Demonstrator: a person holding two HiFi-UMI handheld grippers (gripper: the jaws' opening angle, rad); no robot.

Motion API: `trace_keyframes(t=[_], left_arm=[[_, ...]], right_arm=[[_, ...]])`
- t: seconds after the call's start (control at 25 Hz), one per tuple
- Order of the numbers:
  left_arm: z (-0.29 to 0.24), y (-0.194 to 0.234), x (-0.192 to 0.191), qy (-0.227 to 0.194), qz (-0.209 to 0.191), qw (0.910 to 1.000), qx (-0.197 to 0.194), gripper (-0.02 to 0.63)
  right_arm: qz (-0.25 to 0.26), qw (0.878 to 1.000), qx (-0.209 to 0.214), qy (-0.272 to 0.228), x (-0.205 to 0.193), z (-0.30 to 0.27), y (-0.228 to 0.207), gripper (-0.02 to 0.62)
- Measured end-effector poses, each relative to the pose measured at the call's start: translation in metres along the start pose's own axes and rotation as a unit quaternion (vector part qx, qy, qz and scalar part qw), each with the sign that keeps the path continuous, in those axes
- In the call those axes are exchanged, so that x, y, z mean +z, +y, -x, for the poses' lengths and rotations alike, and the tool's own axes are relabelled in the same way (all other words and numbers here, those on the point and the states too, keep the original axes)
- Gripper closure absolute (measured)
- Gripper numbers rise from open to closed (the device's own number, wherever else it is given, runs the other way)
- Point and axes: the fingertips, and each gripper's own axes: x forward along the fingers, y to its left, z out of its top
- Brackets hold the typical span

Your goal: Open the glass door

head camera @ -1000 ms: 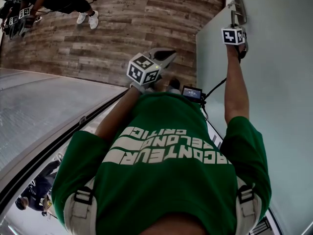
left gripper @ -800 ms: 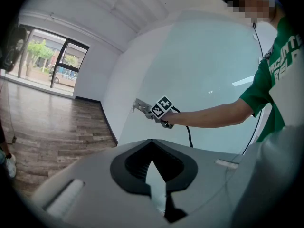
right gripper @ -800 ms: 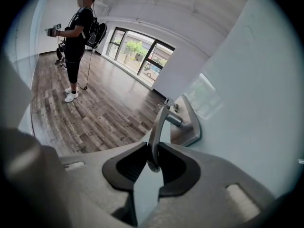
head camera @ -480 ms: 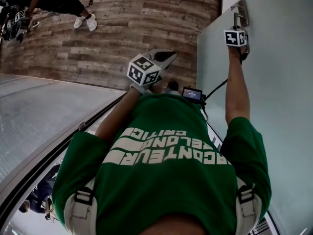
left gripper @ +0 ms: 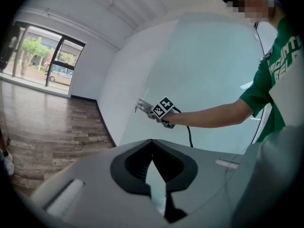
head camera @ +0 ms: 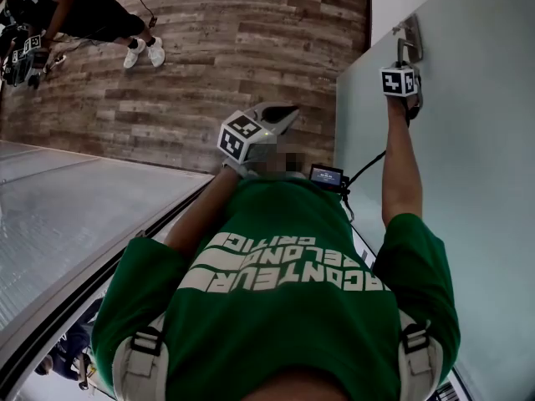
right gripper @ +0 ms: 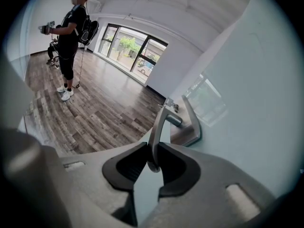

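The glass door (head camera: 468,190) is a pale frosted panel on the right of the head view. Its metal lever handle (head camera: 409,35) sits near the door's edge. My right gripper (head camera: 407,57) reaches up to it at arm's length. In the right gripper view the lever handle (right gripper: 158,127) runs down between the pads, and the right gripper (right gripper: 153,158) is shut on it. The handle's plate (right gripper: 192,129) is fixed to the glass. My left gripper (head camera: 284,114) hangs in front of my chest, away from the door. In its own view the left gripper (left gripper: 152,144) is shut on nothing.
Wood-plank floor (head camera: 209,65) lies beyond the door's edge. A person in black (right gripper: 71,37) stands on it holding grippers. A glass panel with a dark frame (head camera: 75,224) runs along my left. A small screen (head camera: 326,176) with a cable hangs at my chest.
My right gripper has moved sideways with the handle in it, and the door's edge has shifted left in the picture. The left gripper drifted slightly, still shut.
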Motion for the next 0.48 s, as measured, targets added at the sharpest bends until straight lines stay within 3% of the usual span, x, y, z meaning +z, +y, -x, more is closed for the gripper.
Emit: trace_keyframes(t=[0.48], left_arm=[[-0.011,0.001,-0.001,0.002,0.005,1.0,-0.002,0.589]], right_arm=[[-0.008,1.0,-0.019,0.01,-0.017,-0.008,-0.023,0.535]])
